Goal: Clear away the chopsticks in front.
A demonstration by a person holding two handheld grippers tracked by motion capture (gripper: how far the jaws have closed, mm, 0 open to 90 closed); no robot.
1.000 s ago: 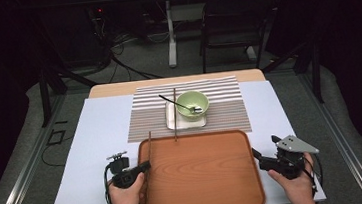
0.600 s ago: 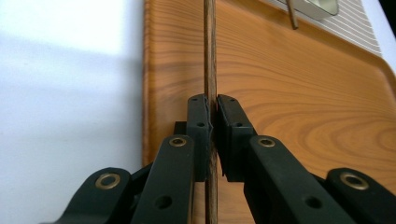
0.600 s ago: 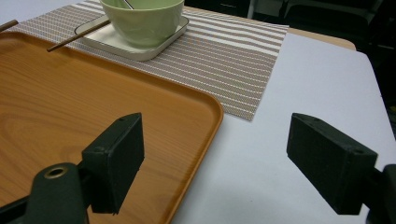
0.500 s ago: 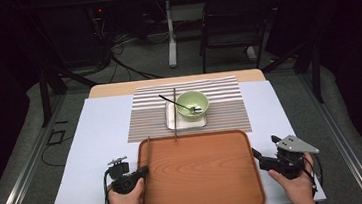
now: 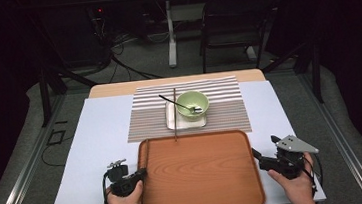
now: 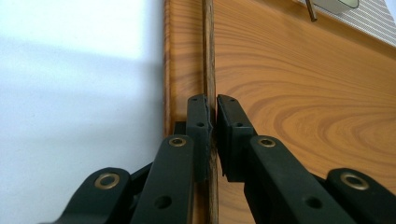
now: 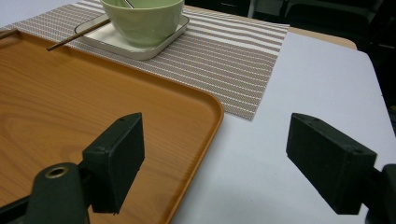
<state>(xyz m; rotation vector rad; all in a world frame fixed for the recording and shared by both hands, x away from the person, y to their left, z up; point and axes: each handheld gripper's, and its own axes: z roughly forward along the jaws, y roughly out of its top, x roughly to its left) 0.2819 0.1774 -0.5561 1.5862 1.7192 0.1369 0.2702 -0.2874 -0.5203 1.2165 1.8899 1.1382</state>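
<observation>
left gripper (image 5: 141, 174) clamped on the chopstick (image 6: 208, 56) lying along the tray's (image 5: 201, 180) left edge; right gripper (image 7: 219, 149) wide apart, empty, at the right edge. picking up, probably; next: lift level, clear of the rim.

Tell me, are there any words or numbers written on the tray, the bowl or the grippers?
No, none can be read in these pictures.
The wooden tray shows wood grain and no writing.
The green bowl, its white plate and the striped placemat are plain.
The left gripper and right gripper carry no label.
</observation>
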